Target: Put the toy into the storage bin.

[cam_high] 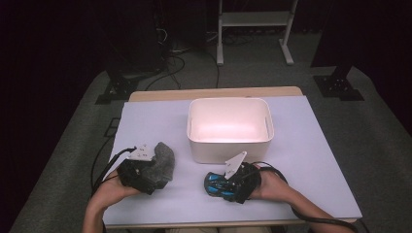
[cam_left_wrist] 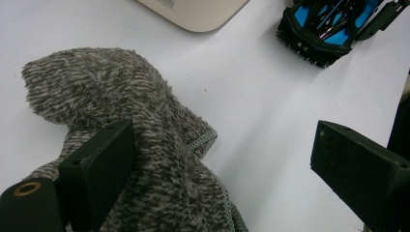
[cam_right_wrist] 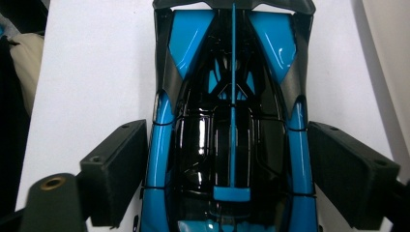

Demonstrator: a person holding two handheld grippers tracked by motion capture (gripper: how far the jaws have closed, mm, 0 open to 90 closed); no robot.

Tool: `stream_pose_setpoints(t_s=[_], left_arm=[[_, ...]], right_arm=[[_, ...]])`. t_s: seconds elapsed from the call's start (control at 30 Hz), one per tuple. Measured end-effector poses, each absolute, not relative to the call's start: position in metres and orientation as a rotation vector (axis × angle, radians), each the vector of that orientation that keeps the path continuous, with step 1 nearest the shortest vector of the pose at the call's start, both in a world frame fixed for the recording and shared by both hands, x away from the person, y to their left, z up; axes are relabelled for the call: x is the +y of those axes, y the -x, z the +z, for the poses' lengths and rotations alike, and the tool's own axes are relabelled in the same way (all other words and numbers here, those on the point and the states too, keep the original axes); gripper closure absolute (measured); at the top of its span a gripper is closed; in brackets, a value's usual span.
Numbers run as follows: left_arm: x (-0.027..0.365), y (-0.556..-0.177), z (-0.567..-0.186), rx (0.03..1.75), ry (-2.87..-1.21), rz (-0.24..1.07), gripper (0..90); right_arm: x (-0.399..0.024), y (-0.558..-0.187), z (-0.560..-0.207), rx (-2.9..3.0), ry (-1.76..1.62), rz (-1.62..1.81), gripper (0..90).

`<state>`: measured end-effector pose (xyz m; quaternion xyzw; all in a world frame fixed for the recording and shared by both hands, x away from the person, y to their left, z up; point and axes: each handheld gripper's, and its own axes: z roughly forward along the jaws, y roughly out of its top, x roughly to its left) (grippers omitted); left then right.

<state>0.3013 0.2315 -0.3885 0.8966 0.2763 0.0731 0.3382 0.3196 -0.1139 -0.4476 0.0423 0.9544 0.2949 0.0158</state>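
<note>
- Near right, the right gripper (cam_right_wrist: 227,169) straddles a glossy blue-and-black toy car (cam_right_wrist: 232,121) on the white table (cam_high: 301,160); its jaws look wide and barely touching, perhaps not gripping.
- Near left, the left gripper (cam_left_wrist: 222,159) stands wide over a fuzzy grey cloth (cam_left_wrist: 125,111), unpinched.
- Far centre, the smooth rounded white bin (cam_high: 230,127) waits; the next step is probably closing, then lifting.

No readable text, brand or number anywhere. Faint grey print on underside edge of white bin (cam_left_wrist: 193,12) too small to read. Toy car (cam_right_wrist: 232,125) bears no legible marking.
</note>
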Motion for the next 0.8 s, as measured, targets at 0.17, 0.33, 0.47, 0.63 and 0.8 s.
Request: stream_pose_setpoints(t_s=[0.17,0.33,0.47,0.63,0.8], left_arm=[[0.231,-0.301,-0.388,0.719,-2.336,0.19,8.2],[0.233,-0.301,-0.388,0.72,-2.333,0.194,8.2],[0.233,-0.302,-0.389,0.717,-2.337,0.189,8.2],[0.233,-0.301,-0.388,0.718,-2.337,0.192,8.2],[0.233,-0.301,-0.388,0.717,-2.338,0.19,8.2]], right_arm=[[-0.115,-0.316,-0.445,2.943,-0.12,0.915,25.0],[-0.116,-0.314,-0.445,2.928,-0.101,0.927,25.2],[-0.116,-0.315,-0.444,2.935,-0.098,0.956,25.2],[-0.115,-0.314,-0.441,2.944,-0.091,0.945,25.2],[-0.115,-0.313,-0.434,2.952,-0.091,0.948,25.2]])
